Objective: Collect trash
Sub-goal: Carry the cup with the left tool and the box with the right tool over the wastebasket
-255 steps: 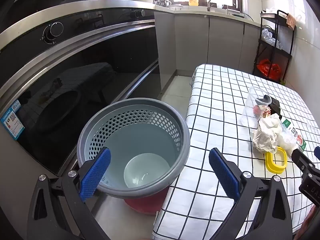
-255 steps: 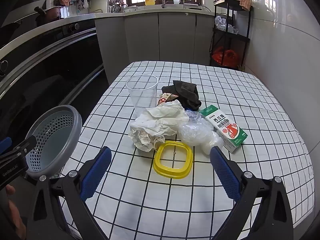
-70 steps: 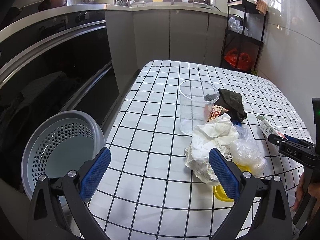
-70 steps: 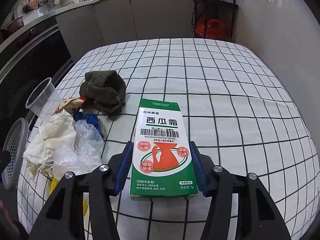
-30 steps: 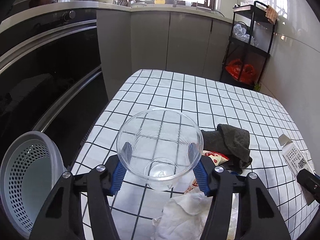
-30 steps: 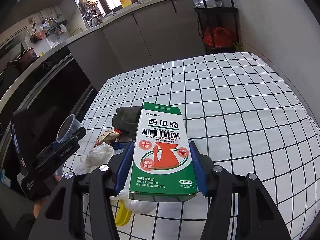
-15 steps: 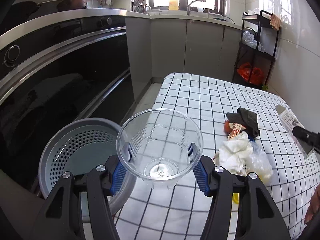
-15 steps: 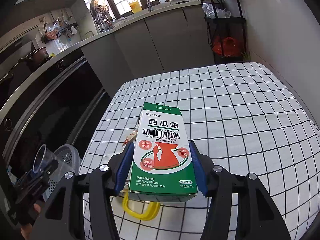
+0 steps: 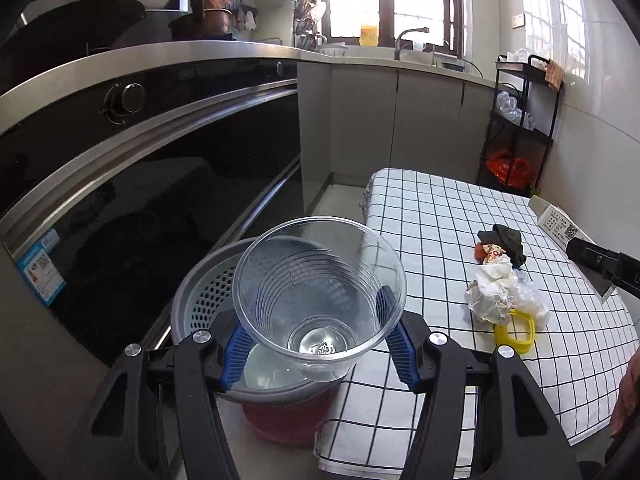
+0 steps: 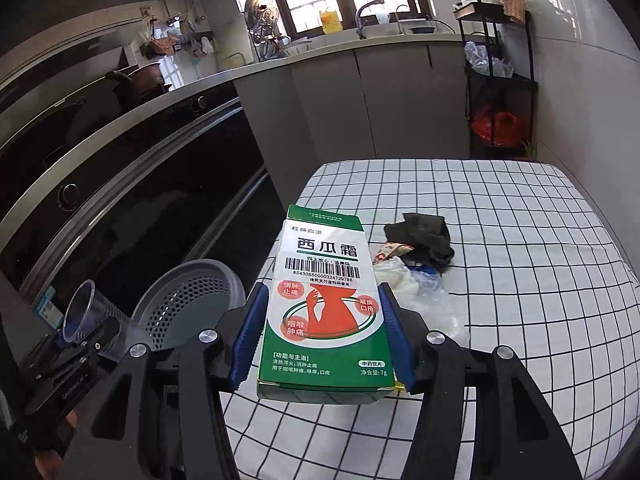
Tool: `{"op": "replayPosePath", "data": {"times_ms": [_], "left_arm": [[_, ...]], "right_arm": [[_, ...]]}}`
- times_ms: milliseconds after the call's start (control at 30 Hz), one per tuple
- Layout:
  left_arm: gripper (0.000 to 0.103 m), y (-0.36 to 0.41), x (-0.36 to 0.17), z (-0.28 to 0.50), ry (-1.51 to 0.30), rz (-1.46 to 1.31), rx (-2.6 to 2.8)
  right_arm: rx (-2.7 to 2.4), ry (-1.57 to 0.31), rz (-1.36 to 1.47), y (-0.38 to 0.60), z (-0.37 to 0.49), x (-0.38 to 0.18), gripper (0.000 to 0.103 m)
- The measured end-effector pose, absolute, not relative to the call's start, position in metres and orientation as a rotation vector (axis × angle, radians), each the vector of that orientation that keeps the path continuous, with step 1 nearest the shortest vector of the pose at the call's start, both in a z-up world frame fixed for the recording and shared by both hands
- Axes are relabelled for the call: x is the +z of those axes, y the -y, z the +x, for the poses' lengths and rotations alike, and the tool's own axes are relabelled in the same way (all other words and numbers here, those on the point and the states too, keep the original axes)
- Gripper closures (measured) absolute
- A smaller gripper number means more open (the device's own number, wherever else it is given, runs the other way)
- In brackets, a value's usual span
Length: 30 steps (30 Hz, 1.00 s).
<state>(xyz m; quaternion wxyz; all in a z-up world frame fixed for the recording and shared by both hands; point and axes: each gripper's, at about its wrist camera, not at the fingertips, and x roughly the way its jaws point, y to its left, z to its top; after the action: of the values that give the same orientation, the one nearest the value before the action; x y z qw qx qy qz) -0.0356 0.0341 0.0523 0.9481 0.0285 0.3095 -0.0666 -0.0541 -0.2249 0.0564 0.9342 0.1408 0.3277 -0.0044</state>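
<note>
My left gripper (image 9: pixel 320 344) is shut on a clear plastic cup (image 9: pixel 320 296) and holds it over the grey perforated bin (image 9: pixel 204 292) beside the table. My right gripper (image 10: pixel 324 332) is shut on a green and white carton (image 10: pixel 324 304) and holds it above the table's left side; the bin (image 10: pixel 188 300) shows to its left. On the checked tablecloth (image 9: pixel 440 216) lie crumpled white paper (image 9: pixel 492 288), a clear plastic bag (image 9: pixel 532 300), a yellow ring lid (image 9: pixel 516 332), a snack wrapper (image 9: pixel 490 254) and a dark cloth (image 9: pixel 504 238).
The bin stands on a red stool (image 9: pixel 288 420) between the table and a black oven front (image 9: pixel 140 200). Grey cabinets (image 9: pixel 400 128) and a black wire rack (image 9: pixel 516 128) stand behind the table. A white wall (image 10: pixel 592 100) runs along the right.
My left gripper took the cup off the table and swung it left over the bin. My right gripper lifted the carton and moved it toward the bin side.
</note>
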Motion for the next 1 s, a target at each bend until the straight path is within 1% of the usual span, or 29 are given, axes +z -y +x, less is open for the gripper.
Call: {"op": "replayPosePath", "data": {"times_ms": [167, 267, 567, 700, 833, 1000], "left_arm": [[0.046, -0.060, 0.060, -0.033, -0.617, 0.032, -0.081], [0.046, -0.072, 0.054, -0.023, -0.629, 0.024, -0.049], [0.046, -0.101, 0.017, 0.016, -0.690, 0.040, 0.029], [0.046, -0.108, -0.005, 0.039, -0.728, 0.043, 0.026], [0.046, -0.113, -0.019, 0.058, -0.750, 0.049, 0.026], [0.046, -0.119, -0.032, 0.071, -0.770, 0.042, 0.028]], "right_arm": [[0.071, -0.687, 0.253, 0.193, -0.042, 0.058, 0.049], [0.125, -0.688, 0.226, 0.174, -0.033, 0.055, 0.049], [0.253, -0.743, 0.173, 0.111, 0.012, 0.023, 0.049], [0.292, -0.802, 0.185, 0.084, 0.043, 0.000, 0.049], [0.338, -0.836, 0.204, 0.060, 0.067, -0.009, 0.049], [0.354, -0.863, 0.142, 0.042, 0.081, -0.023, 0.049]]}}
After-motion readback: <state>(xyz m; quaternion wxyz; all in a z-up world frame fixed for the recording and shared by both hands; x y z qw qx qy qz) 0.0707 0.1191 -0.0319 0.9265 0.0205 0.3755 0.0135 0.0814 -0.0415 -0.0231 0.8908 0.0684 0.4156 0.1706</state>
